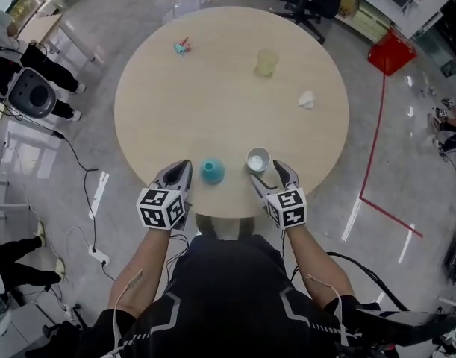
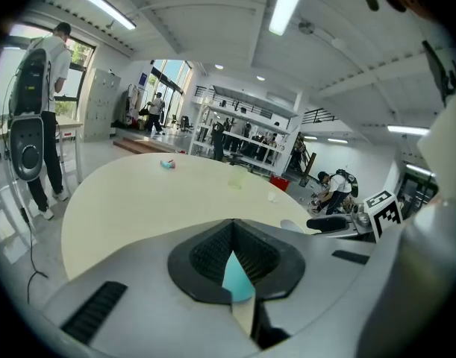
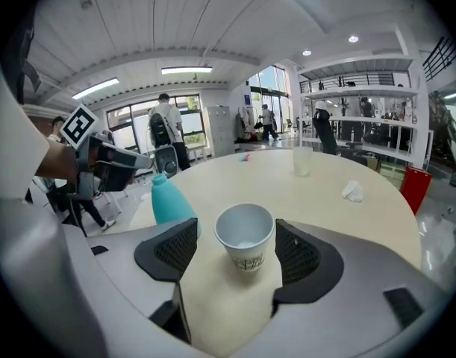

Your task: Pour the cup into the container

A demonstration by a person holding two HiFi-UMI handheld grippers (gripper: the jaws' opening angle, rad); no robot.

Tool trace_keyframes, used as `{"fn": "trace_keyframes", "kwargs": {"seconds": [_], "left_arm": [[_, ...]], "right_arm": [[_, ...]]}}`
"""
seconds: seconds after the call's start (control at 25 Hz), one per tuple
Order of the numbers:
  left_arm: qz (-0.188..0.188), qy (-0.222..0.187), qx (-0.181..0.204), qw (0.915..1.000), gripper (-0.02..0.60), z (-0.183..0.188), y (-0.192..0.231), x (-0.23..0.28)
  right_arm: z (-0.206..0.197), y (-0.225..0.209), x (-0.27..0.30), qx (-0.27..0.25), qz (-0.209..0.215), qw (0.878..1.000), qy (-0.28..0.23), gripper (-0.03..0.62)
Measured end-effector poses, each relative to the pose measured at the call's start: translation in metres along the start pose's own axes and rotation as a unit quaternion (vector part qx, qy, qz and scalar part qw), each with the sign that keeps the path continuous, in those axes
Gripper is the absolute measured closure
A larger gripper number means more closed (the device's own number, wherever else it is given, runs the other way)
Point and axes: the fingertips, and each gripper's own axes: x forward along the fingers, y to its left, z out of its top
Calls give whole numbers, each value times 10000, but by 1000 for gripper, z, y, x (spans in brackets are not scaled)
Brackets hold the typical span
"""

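1. Grey and spread wide, the right claw (image 1: 271, 176) hangs at the 5 o'clock edge of the tabletop (image 1: 175, 118) and holds nothing. Its ribbed black pads flank the cup without touching it.
2. At about 7 o'clock the left claw (image 1: 180, 174) has its jaws drawn together to a sliver and grips nothing.
3. The cup (image 3: 245, 239), white paper with a small print on its side, stands upright at 5 o'clock, just ahead of the right claw's opening. A pale patch lies in its bottom, but what it holds cannot be told.
4. It should be light, thin-walled and easy to crush or tip. The sound hold is a gentle squeeze across the middle of the wall, below the rolled rim, which leaves the mouth free to pour.
5. Just beside it at 6 o'clock stands the teal bottle (image 1: 212, 171), narrow-necked and probably the container. So small a mouth would want a slow tilt.
6. Farther off are a crumpled tissue (image 1: 307, 100) at 3 o'clock, a clear tumbler (image 1: 266, 62) at 1 o'clock and a small teal-and-pink toy (image 1: 183, 48) at 11 o'clock.
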Motion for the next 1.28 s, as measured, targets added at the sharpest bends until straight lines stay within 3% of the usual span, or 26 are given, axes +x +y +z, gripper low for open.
{"fn": "trace_keyframes", "kwargs": {"seconds": [0.16, 0.4, 0.44, 0.52, 0.6, 0.76, 1.28], "left_arm": [[-36, -237, 29, 9997, 580, 17, -6, -9], [-159, -712, 241, 9970, 580, 52, -23, -25], [-174, -774, 289, 9964, 581, 57, -26, -28], [-238, -863, 390, 9952, 581, 65, -32, -31], [-319, -919, 479, 9941, 581, 69, -41, -35], [-326, -969, 490, 9936, 581, 71, -52, -41], [-148, -792, 532, 9953, 581, 43, -104, -75]], "right_arm": [[42, 0, -14, -87, -62, 9988, -475, 287], [109, 13, -36, 82, 341, 9895, -1401, 295], [118, 14, -40, 102, 367, 9874, -1533, 318], [133, 13, -48, 125, 272, 9840, -1756, 469], [142, 11, -55, 189, 226, 9814, -1899, 547], [151, 17, -62, 116, 374, 9814, -1878, 580], [129, 21, -105, 99, 830, 9837, -1590, 585]]}}
